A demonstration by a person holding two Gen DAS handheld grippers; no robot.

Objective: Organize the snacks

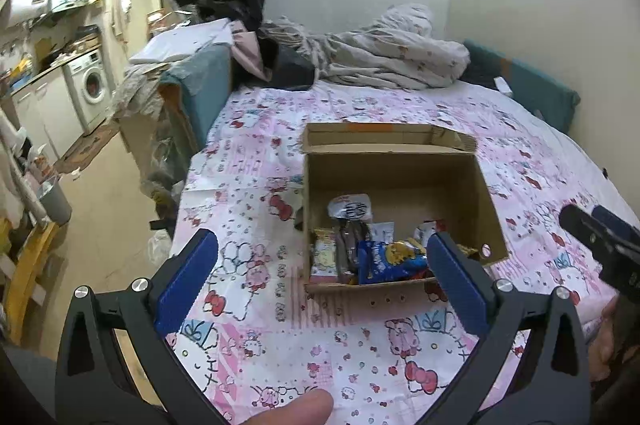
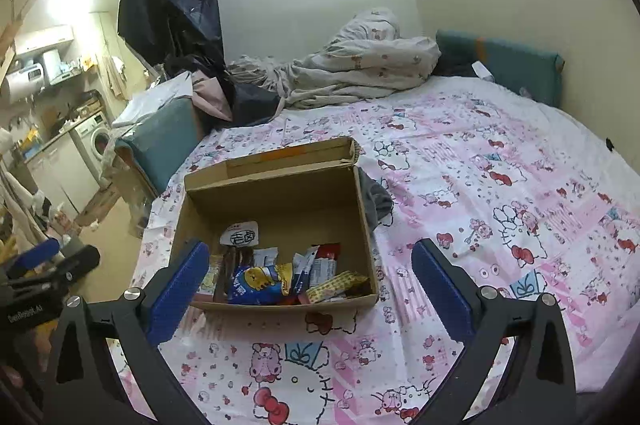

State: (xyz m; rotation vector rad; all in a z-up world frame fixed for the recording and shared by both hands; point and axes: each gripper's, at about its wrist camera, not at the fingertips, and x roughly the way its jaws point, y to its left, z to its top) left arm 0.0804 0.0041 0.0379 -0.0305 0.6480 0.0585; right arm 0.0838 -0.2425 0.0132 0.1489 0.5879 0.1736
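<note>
An open cardboard box (image 1: pixel 400 177) (image 2: pixel 280 193) stands on the bed with its lid flap folded back. Several snack packets lie in its near half, among them a blue packet (image 1: pixel 390 261) (image 2: pixel 258 285), a white round-topped packet (image 1: pixel 352 209) (image 2: pixel 240 233) and a yellow bar (image 2: pixel 338 285). My left gripper (image 1: pixel 322 277) is open and empty, held above the sheet just in front of the box. My right gripper (image 2: pixel 310 283) is open and empty, near the box's front edge. The right gripper also shows at the right edge of the left wrist view (image 1: pixel 604 241), and the left gripper at the left edge of the right wrist view (image 2: pixel 52 265).
The bed is covered by a pink cartoon-print sheet (image 1: pixel 280 337) (image 2: pixel 500 185). A crumpled blanket (image 1: pixel 392 53) (image 2: pixel 360 65) and dark clothes lie at the far end. A grey cloth (image 2: pixel 376 201) lies right of the box. The bed's left edge drops to the floor (image 1: pixel 108 209).
</note>
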